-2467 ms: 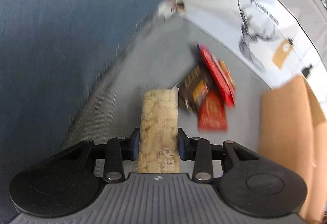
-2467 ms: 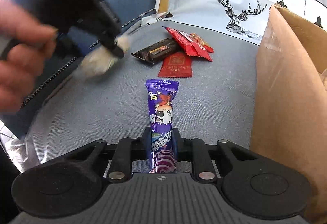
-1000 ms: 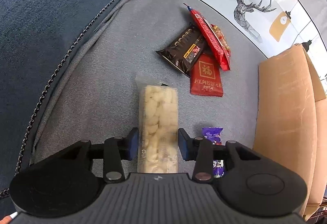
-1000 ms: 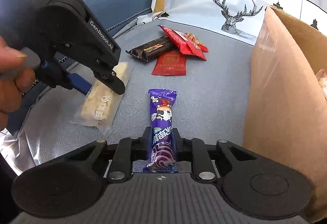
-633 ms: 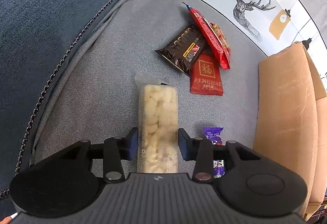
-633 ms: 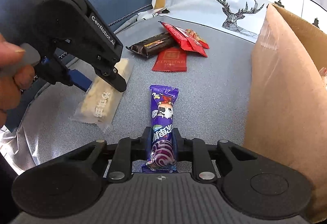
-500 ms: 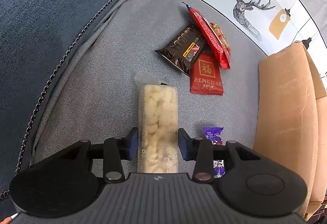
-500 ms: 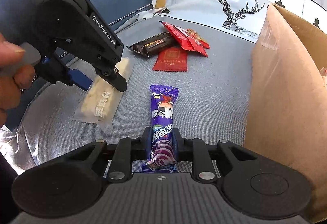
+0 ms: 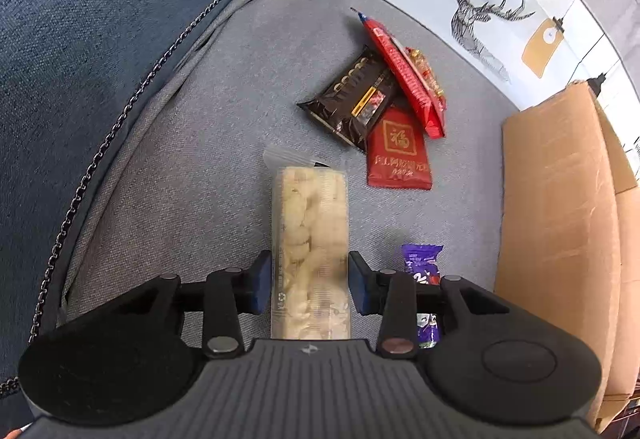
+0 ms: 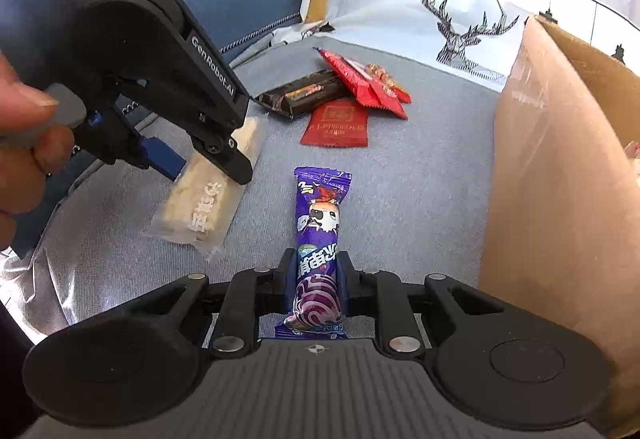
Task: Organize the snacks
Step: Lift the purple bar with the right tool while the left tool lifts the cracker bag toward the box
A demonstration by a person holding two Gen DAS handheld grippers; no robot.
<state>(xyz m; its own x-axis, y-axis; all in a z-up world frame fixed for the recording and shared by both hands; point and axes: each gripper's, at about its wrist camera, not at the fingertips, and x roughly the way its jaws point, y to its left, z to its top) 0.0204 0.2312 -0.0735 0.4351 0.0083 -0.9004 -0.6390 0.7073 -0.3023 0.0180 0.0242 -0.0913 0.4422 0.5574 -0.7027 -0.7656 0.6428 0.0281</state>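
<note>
My left gripper (image 9: pixel 309 273) is shut on a clear packet of pale rice crackers (image 9: pixel 309 235), held just above the grey sofa seat (image 9: pixel 192 167); the packet (image 10: pixel 208 195) and the left gripper (image 10: pixel 204 155) also show in the right wrist view. My right gripper (image 10: pixel 317 271) is shut on a purple candy packet (image 10: pixel 320 231), whose end shows in the left wrist view (image 9: pixel 422 263). A heap of snacks lies ahead: a dark brown packet (image 9: pixel 354 99), a red envelope-like packet (image 9: pixel 398 155) and a long red packet (image 9: pixel 404 75).
An open cardboard box (image 9: pixel 560 223) stands at the right, close to the right gripper (image 10: pixel 560 179). A blue sofa back (image 9: pixel 100 19) rises at the left. A white cloth with a deer print (image 9: pixel 492 11) hangs behind the snacks.
The left gripper swung in from a blurred motion and settled with the cracker packet beside the purple packet. In the last second both grippers have barely moved.
</note>
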